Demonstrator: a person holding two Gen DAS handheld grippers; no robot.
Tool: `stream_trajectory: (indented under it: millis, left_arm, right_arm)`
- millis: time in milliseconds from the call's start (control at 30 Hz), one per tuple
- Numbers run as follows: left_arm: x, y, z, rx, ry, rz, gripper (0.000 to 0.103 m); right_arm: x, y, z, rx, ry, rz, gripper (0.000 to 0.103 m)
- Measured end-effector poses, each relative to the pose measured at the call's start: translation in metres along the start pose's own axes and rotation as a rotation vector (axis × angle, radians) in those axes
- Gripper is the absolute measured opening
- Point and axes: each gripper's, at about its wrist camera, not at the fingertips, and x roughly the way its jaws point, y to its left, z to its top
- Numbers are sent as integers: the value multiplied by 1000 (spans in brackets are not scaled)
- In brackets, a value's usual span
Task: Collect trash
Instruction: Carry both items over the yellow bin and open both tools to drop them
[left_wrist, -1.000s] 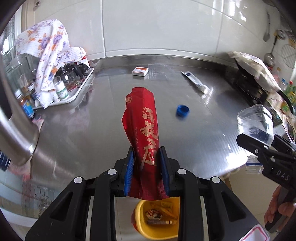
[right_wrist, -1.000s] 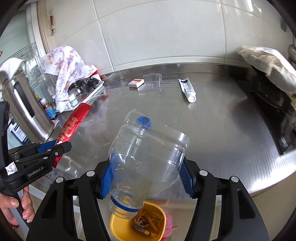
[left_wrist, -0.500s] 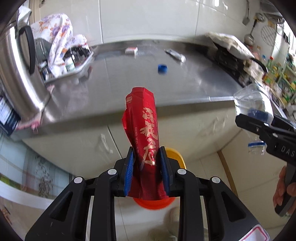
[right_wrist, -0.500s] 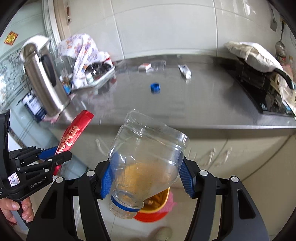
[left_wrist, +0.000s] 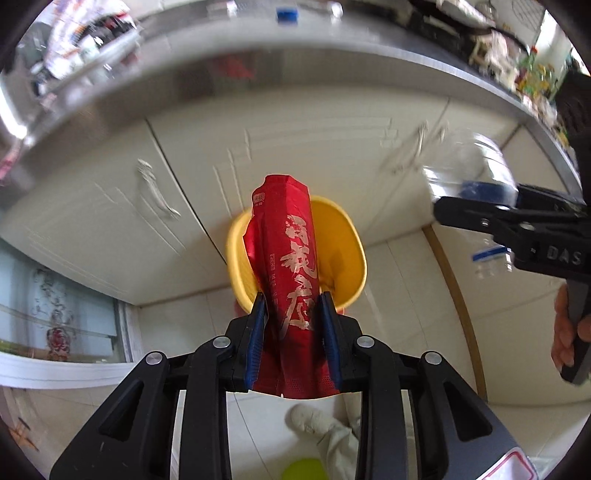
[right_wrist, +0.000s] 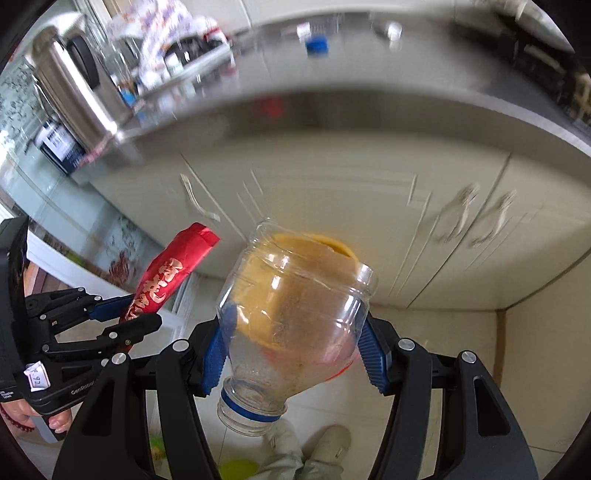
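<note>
My left gripper (left_wrist: 291, 325) is shut on a red foil wrapper (left_wrist: 288, 258) with gold lettering, held upright over a yellow bin (left_wrist: 347, 240) on the floor. My right gripper (right_wrist: 295, 354) is shut on a clear cut plastic bottle (right_wrist: 295, 314) with a blue neck ring, neck toward me; the yellow bin (right_wrist: 336, 245) shows through and behind it. The right gripper (left_wrist: 491, 218) with the bottle (left_wrist: 476, 173) shows at right in the left wrist view. The left gripper (right_wrist: 110, 321) and wrapper (right_wrist: 166, 273) show at left in the right wrist view.
Cream cabinet doors (left_wrist: 110, 206) stand behind the bin under the steel counter edge (left_wrist: 258, 70). A blue cap (right_wrist: 316, 45) lies on the counter, a steel kettle (right_wrist: 74, 92) at its left end. My shoe (left_wrist: 310, 417) is on the tiled floor below.
Both grippers have dropped below the counter and tilted down toward the floor. The yellow bin now sits right behind the wrapper and the bottle. Both grips are unchanged.
</note>
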Motion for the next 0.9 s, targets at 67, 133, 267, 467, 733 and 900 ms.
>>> stream_trajectory:
  millis: [67,133,267,467,733,900]
  left_arm:
    - [23,4,1,7,39,-7,29]
    - [46,9,3,6,75,-18,29]
    - [95,18,10,15,149,-30,29]
    - [147,21,15,51,227,-37,30]
    - [184,27,10,61,305,-47,33]
    - [192,29,12,44,322,-49,45]
  right_arm:
    - [25,-4,-2,-19,38,4,63]
    - [51,-7,-3,-49,78,3,63]
    - [103,-14,-1,-76,157,4,63]
    - [166,-22,-2,-82,257,10,63]
    - [213,-33,-2,-110,332,-4,64]
    - [225,-38,-2,-100,345,-10,69]
